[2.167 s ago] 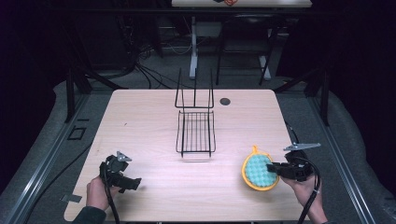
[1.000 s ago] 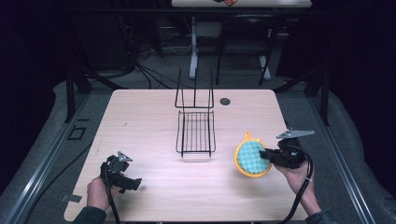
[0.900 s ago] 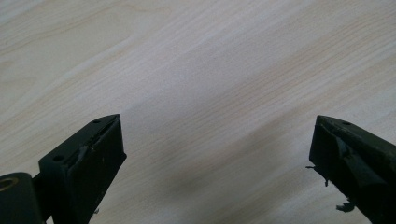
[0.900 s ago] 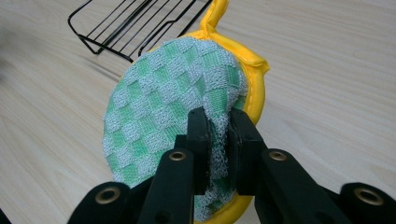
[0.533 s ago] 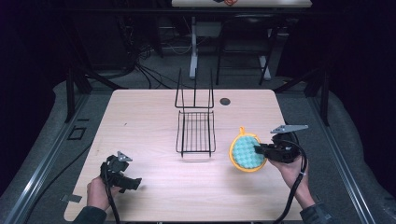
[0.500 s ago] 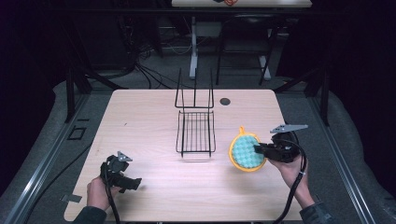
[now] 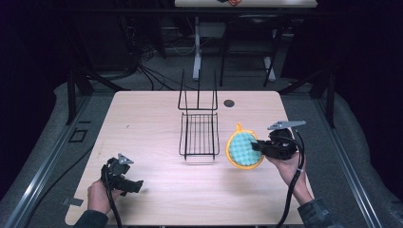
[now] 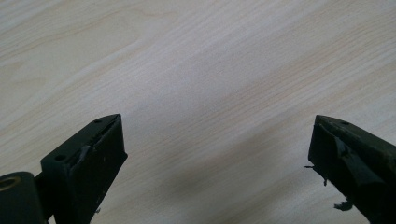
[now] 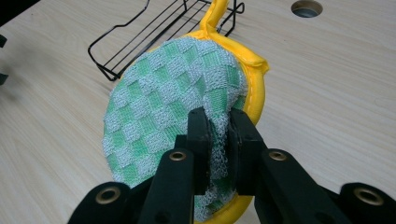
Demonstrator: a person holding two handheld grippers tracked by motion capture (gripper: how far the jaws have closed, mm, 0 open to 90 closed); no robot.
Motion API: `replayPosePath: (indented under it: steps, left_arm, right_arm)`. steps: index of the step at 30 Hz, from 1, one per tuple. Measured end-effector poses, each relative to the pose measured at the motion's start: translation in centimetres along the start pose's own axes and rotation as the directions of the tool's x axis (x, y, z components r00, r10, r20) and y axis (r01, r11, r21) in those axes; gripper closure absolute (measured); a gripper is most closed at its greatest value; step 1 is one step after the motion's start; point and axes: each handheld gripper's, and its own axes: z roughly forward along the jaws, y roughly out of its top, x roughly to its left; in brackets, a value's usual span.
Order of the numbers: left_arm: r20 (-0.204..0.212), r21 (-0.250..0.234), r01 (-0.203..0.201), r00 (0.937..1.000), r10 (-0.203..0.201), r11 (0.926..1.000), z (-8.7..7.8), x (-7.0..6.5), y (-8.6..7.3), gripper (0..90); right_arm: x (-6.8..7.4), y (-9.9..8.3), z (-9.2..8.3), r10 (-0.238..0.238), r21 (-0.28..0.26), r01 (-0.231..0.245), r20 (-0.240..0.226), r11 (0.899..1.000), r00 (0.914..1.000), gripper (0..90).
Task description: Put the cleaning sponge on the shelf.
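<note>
A round pot holder with a green-checked face, yellow rim and yellow loop hangs in the air just right of the black wire rack. My right gripper is shut on its edge. In the right gripper view the jaws pinch a fold of the pot holder, and the wire rack lies beyond it. My left gripper rests low at the front left of the table, held by a hand. Its jaws stand wide apart over bare wood, and the left gripper holds nothing.
The wooden table has a small round hole near its far edge, also seen as a hole in the right gripper view. The rack has an upright back of tall wires. Dark floor and cables lie beyond the table.
My right gripper has carried the pot holder up and leftward, from the front right of the table toward the rack. The left gripper has stayed put.
</note>
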Motion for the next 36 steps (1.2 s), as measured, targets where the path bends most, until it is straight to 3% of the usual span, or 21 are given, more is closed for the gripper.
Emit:
replayPosePath:
  steps: [36]
  left_arm:
    - [0.003, -0.018, -0.011, 0.9999, 0.011, 0.9998, -0.1, -0.1, 0.2, 4.1]
  right_arm:
    - [1.9, 3.4, 2.9, -0.043, 0.002, 0.043, -0.025, 0.999, 0.9988, 80.8]
